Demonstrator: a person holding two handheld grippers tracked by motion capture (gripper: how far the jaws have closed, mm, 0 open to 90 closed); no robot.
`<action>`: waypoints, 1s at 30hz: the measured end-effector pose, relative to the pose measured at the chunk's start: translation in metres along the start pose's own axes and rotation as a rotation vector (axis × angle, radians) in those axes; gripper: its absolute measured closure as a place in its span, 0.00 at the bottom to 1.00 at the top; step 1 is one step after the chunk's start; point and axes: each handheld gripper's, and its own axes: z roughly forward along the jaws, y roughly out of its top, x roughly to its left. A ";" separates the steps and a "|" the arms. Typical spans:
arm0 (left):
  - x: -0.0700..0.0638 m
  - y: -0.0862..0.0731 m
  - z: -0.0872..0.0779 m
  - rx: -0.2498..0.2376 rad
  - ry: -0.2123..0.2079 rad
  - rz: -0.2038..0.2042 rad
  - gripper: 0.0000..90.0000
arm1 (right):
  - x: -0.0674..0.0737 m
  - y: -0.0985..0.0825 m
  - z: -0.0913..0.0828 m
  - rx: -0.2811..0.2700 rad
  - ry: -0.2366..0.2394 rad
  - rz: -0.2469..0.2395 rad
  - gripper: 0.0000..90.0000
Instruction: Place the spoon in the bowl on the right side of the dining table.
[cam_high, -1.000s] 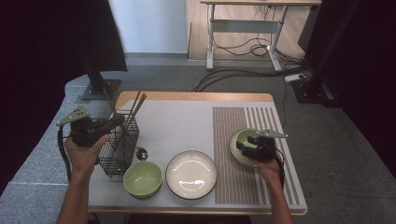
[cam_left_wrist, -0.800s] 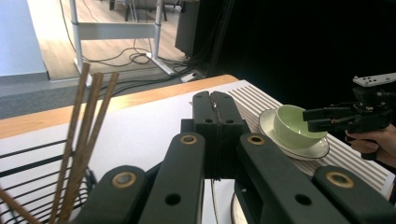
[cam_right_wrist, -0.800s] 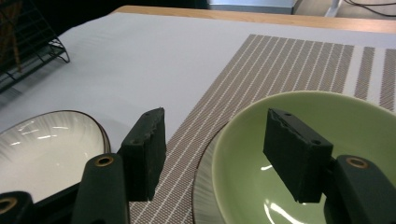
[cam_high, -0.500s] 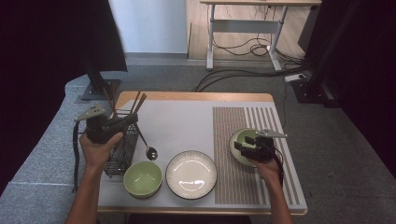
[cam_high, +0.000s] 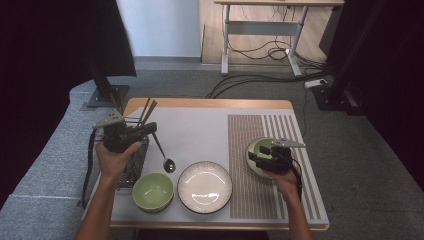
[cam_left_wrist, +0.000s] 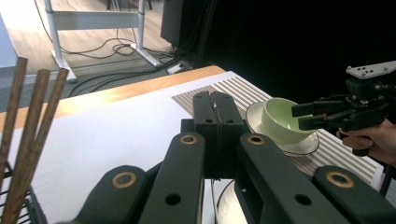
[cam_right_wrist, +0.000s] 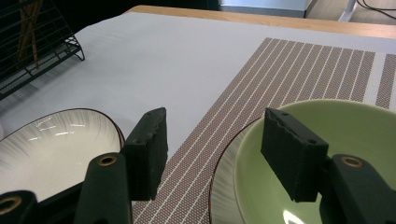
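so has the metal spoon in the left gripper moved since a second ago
Yes. The metal spoon has swung right, away from the black wire rack, toward the white plate.

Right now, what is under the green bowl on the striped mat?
Under the green bowl sits a white plate, its rim showing around the bowl's base. The plate rests on the striped mat. The plate's middle is covered by the bowl.

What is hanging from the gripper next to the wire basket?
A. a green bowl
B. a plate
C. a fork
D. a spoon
D: a metal spoon hangs from the shut left gripper, its round end low over the table beside the wire basket.
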 end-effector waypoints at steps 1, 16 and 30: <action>-0.001 0.000 0.001 0.001 -0.002 0.001 1.00 | 0.000 0.000 0.000 -0.002 0.000 0.002 0.46; -0.012 0.000 0.013 0.005 -0.034 0.012 1.00 | 0.013 0.004 0.002 0.003 0.060 -0.022 0.46; -0.019 0.001 0.019 0.011 -0.056 0.021 1.00 | 0.023 0.003 0.010 0.047 0.106 -0.053 0.46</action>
